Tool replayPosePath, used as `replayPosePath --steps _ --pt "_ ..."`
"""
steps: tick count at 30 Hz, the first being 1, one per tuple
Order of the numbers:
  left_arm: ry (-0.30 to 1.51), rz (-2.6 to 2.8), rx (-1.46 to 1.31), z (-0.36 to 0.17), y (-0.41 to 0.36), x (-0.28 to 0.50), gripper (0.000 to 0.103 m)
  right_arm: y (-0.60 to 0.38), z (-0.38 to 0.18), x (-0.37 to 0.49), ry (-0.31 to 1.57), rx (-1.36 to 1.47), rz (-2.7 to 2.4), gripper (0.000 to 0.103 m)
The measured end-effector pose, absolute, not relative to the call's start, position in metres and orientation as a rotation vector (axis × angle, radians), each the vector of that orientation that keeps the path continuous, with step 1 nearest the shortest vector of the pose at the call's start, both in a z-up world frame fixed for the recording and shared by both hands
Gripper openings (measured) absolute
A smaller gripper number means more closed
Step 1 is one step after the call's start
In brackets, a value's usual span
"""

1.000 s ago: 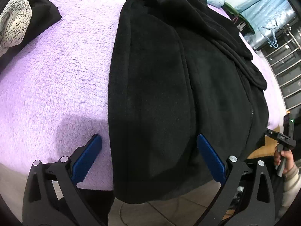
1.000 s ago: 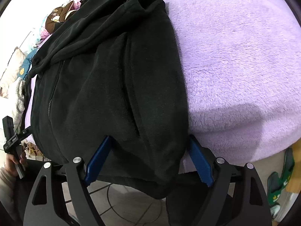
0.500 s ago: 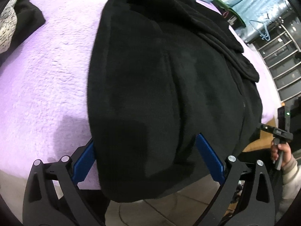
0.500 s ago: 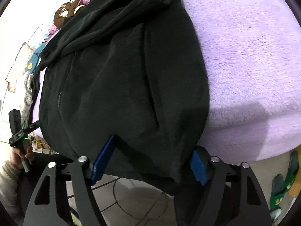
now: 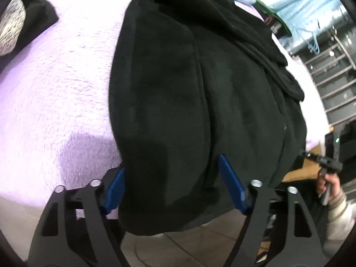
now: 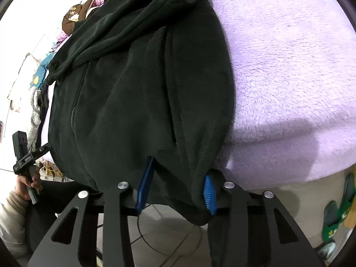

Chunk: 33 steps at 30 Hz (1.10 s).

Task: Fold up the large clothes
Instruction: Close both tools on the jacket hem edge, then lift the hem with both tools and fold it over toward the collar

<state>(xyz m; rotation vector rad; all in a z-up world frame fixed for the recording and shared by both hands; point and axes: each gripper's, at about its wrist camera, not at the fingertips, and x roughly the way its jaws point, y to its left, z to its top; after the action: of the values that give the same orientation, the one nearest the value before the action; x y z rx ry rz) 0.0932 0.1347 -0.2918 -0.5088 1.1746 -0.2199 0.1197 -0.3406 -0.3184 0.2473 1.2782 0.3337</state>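
A black fleece jacket (image 5: pixel 189 89) lies on a lilac fuzzy blanket (image 5: pixel 55 93), with its hem hanging over the near edge. My left gripper (image 5: pixel 172 179) straddles the hem's left part. Its jaws are closing, and the blue pads (image 5: pixel 231 184) push the fleece inward. In the right wrist view the same jacket (image 6: pixel 133 93) fills the middle. My right gripper (image 6: pixel 178 178) is closing on the hem's right corner, and the fabric gathers into creases between its pads (image 6: pixel 144 184).
A black garment (image 5: pixel 37 11) and a speckled cloth (image 5: pixel 11 26) lie at the blanket's far left. Metal rails and a hanger (image 5: pixel 313 42) stand to the right. Green slippers (image 6: pixel 336 218) sit on the tiled floor. Patterned clothes (image 6: pixel 73 15) are piled behind the jacket.
Both grippers' jaws have narrowed around the jacket's hem. The fleece now bunches between the pads, most tightly in the right gripper. Neither hand has shifted much.
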Motion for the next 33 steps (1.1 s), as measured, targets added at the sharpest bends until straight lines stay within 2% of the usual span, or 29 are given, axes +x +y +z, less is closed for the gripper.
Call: replayPosePath --steps 4,6,8,10,13,33 --pt "1.190 -0.192 -0.535 -0.295 0.141 0.093 0.053 -0.339 -0.317 0.119 1.276 0.245 0.343 0.022" --pt "1.194 -0.181 -0.549 -0.296 0.144 0.093 0.049 -0.336 -0.316 0.119 1.273 0.235 0.342 0.021" --pt "1.207 -0.150 -0.541 -0.297 0.147 0.092 0.033 -0.335 -0.314 0.118 1.268 0.236 0.343 0.020" --pt "1.208 -0.137 -0.565 -0.296 0.152 0.091 0.028 -0.337 -0.311 0.117 1.259 0.244 0.348 0.018" --pt "1.202 -0.153 -0.573 -0.292 0.154 0.089 0.011 -0.341 -0.308 0.114 1.245 0.277 0.361 0.017" --pt "1.100 -0.216 -0.612 -0.254 0.162 0.077 0.009 -0.348 -0.279 0.111 1.121 0.485 0.486 0.017"
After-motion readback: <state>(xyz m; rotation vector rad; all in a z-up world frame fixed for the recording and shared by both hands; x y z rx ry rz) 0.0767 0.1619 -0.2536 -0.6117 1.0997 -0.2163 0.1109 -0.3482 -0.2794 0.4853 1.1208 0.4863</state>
